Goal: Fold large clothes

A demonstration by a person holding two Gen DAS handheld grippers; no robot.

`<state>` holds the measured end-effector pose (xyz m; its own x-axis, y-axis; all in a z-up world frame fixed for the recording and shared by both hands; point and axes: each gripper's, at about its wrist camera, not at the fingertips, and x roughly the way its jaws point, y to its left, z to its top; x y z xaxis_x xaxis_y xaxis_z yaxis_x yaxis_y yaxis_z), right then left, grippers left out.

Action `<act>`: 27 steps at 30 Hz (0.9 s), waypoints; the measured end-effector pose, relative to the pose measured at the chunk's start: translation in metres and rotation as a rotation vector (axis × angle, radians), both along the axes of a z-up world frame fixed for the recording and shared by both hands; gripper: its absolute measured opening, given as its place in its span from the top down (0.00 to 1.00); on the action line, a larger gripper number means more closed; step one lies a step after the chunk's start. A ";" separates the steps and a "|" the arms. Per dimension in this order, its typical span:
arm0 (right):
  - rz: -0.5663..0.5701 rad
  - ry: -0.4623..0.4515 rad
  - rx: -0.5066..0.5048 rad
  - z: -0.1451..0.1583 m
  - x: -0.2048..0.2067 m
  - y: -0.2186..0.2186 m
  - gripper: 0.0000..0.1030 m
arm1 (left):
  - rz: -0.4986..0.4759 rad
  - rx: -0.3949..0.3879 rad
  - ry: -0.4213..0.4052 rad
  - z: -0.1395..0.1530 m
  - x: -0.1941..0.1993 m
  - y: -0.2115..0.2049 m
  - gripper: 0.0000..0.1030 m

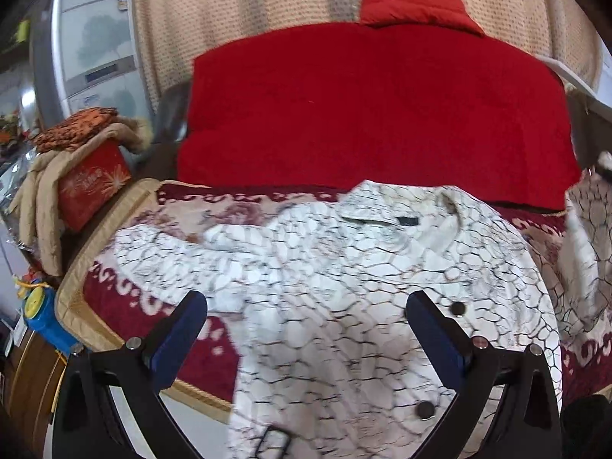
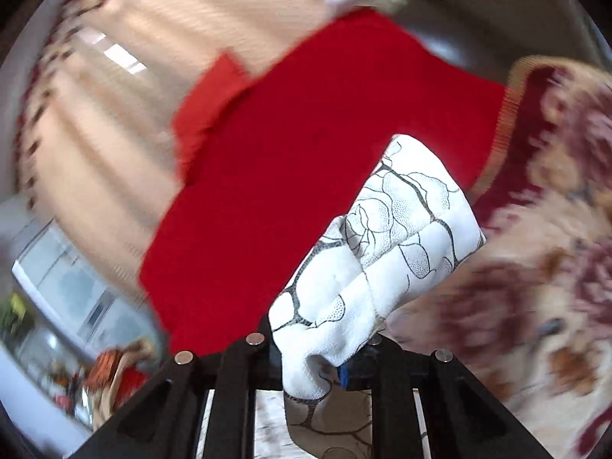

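White coat (image 1: pixel 344 267) with black crackle print, spread collar-up across red-and-cream floral bedspread (image 1: pixel 134 306), dark buttons showing down the front. Left gripper (image 1: pixel 306 336) poised above the coat's lower front, blue-padded fingers (image 1: pixel 179 336) spread wide, nothing between them. Right gripper (image 2: pixel 340 367) pinched narrow on a bunched fold of the same coat (image 2: pixel 382 252), cloth lifted off the bedspread (image 2: pixel 535 267) and draping over the fingertips; surroundings blurred. Behind the bed, red blanket (image 1: pixel 382 114), red cushion (image 1: pixel 413 4) against cream dotted curtain (image 1: pixel 248 4). At left, red gift box (image 1: pixel 91 183) draped with tan garment (image 1: pixel 42 206).
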<state>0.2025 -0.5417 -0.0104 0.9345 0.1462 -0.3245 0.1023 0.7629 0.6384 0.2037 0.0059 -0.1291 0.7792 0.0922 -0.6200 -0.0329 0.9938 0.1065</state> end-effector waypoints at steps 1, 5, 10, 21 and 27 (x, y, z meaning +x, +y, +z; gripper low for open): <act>0.027 -0.013 -0.014 0.006 0.004 0.015 0.81 | 0.011 -0.005 -0.007 0.001 -0.002 0.008 0.00; 0.192 -0.039 -0.050 0.020 0.027 0.100 0.81 | 0.065 -0.014 -0.031 0.005 -0.009 0.037 0.00; 0.414 0.095 -0.005 -0.012 0.066 0.202 0.70 | 0.120 -0.027 -0.029 0.001 -0.013 0.068 0.00; 0.518 0.126 -0.048 -0.065 0.070 0.224 0.12 | 0.069 -0.120 0.030 -0.018 0.007 0.067 0.00; 0.345 0.271 -0.315 -0.091 0.063 0.181 0.20 | -0.043 -0.074 0.080 -0.041 0.036 0.009 0.00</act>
<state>0.2651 -0.3608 -0.1014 0.7260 0.2863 -0.6253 -0.0588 0.9317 0.3584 0.2399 0.0145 -0.1706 0.7291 0.0114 -0.6843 0.0159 0.9993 0.0336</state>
